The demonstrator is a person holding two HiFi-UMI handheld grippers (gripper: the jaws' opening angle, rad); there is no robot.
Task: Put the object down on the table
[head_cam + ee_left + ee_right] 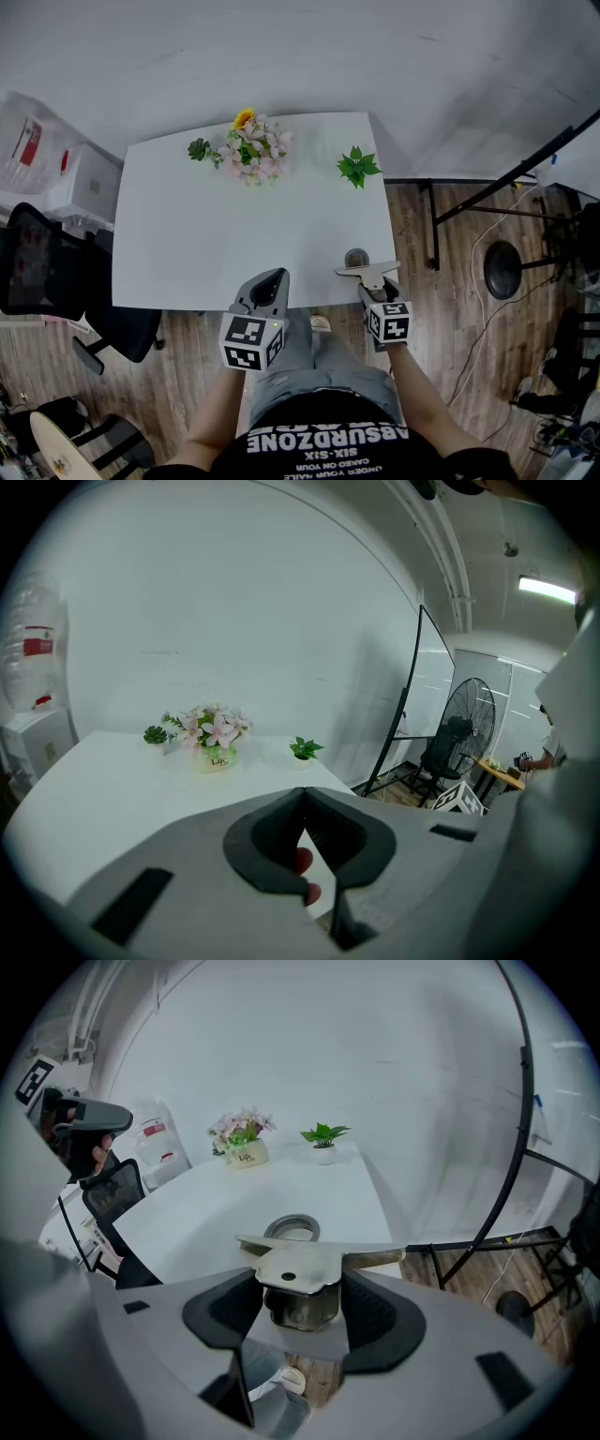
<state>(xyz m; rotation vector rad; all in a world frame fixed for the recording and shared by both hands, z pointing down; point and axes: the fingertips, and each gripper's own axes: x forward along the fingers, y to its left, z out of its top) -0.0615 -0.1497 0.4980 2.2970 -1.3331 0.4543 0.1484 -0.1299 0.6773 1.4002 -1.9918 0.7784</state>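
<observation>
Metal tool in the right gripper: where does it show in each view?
Head view: metal tool lower right of centre, over the near edge of the table.
Left gripper view: not in it.
Right gripper view: centre, clamped between the jaws.
Shared landmark: flower bouquet, in all three.

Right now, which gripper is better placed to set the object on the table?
Right. The right gripper is shut on the metal piece at the table edge; the left gripper is shut, holding nothing.
</observation>
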